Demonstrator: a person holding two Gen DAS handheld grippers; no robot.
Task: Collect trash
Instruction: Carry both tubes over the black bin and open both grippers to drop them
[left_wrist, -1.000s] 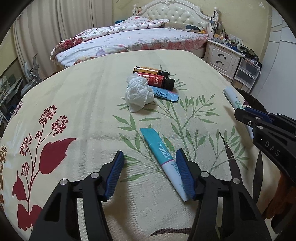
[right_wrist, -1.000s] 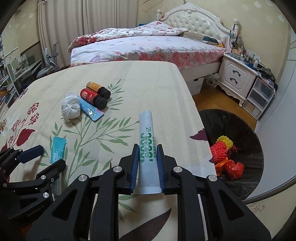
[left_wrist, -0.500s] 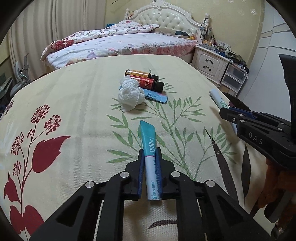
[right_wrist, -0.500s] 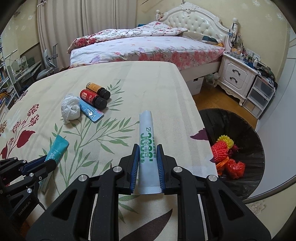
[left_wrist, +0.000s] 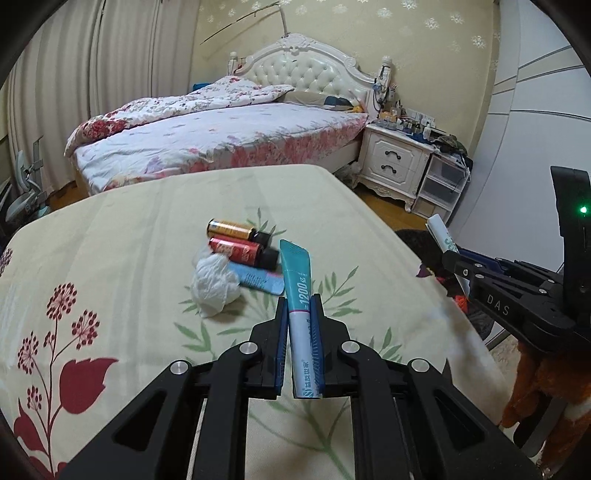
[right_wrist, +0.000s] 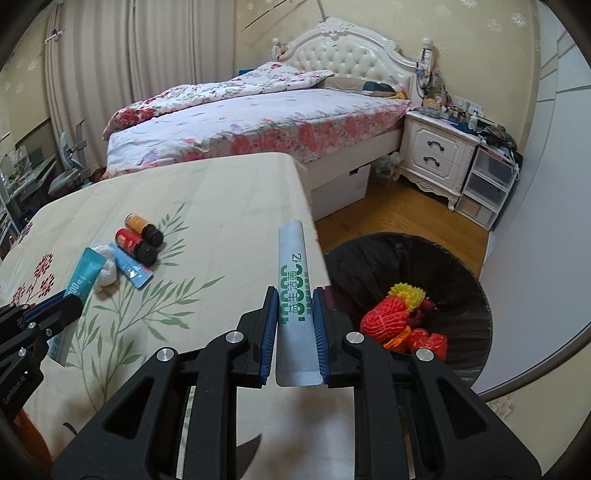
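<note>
Left tool (left_wrist: 298, 314) pinches a teal-and-white sachet (left_wrist: 300, 295) lifted clear of the floral-cloth surface (left_wrist: 110, 236); right tool (right_wrist: 294, 308) pinches a white sachet with green print (right_wrist: 294, 284) near the surface edge, beside the black-lined bin (right_wrist: 461, 266). Judged partway: red and yellow net wads (right_wrist: 391, 317) are binned. A crumpled white tissue (left_wrist: 216, 284), flat blue packet (left_wrist: 258, 281) and two small bottles (left_wrist: 240, 242) remain; bin depth is hidden and the print partly unreadable.
</note>
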